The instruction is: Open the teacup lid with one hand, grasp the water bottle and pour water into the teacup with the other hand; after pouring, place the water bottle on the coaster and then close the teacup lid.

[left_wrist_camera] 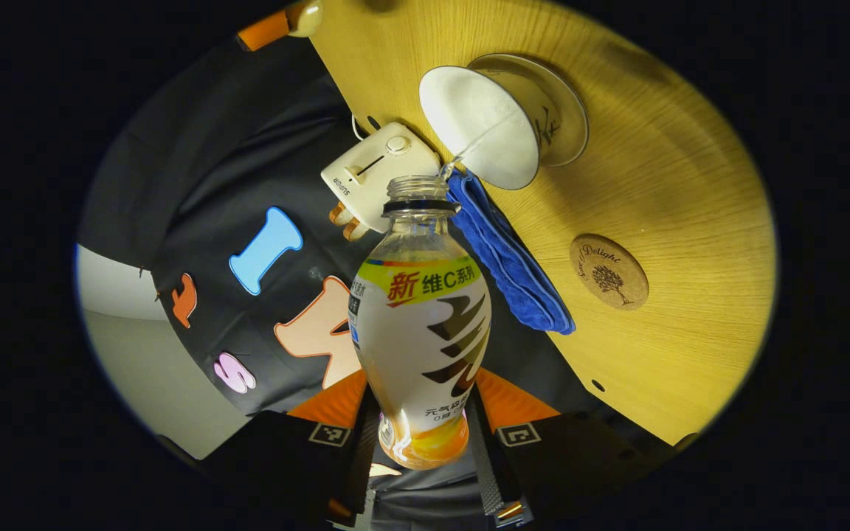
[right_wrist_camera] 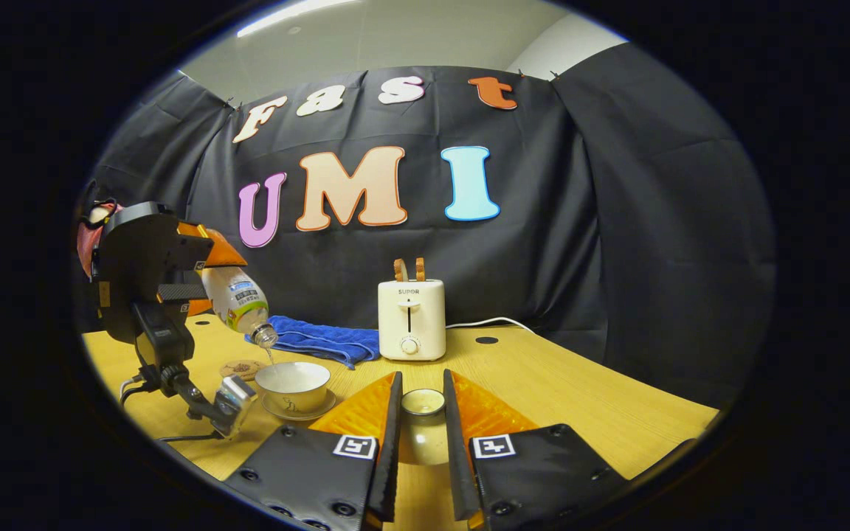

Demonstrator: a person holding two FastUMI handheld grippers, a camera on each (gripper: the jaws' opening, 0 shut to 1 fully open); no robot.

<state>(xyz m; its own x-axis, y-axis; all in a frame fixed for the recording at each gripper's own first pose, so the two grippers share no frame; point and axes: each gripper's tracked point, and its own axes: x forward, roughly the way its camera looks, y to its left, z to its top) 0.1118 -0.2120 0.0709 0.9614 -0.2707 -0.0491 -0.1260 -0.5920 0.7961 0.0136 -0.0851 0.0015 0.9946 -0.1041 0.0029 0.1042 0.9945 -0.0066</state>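
Note:
My left gripper (left_wrist_camera: 421, 417) is shut on the lower body of an uncapped water bottle (left_wrist_camera: 421, 324). The bottle is tipped over, its mouth just above the white teacup (left_wrist_camera: 480, 136) on its saucer (left_wrist_camera: 561, 110). A thin stream of water runs from the mouth into the cup. In the right gripper view the tilted bottle (right_wrist_camera: 237, 299) hangs over the teacup (right_wrist_camera: 294, 383) at the left. My right gripper (right_wrist_camera: 422, 392) is shut on the teacup lid (right_wrist_camera: 423, 403), held low over the table, right of the cup. A round cork coaster (left_wrist_camera: 608, 271) lies bare beside the cup.
A blue cloth (right_wrist_camera: 322, 339) lies folded behind the cup. A white toaster (right_wrist_camera: 411, 318) with two slices in it stands at the back of the wooden table (right_wrist_camera: 580, 398), its cord trailing right. The black booth wall rises behind.

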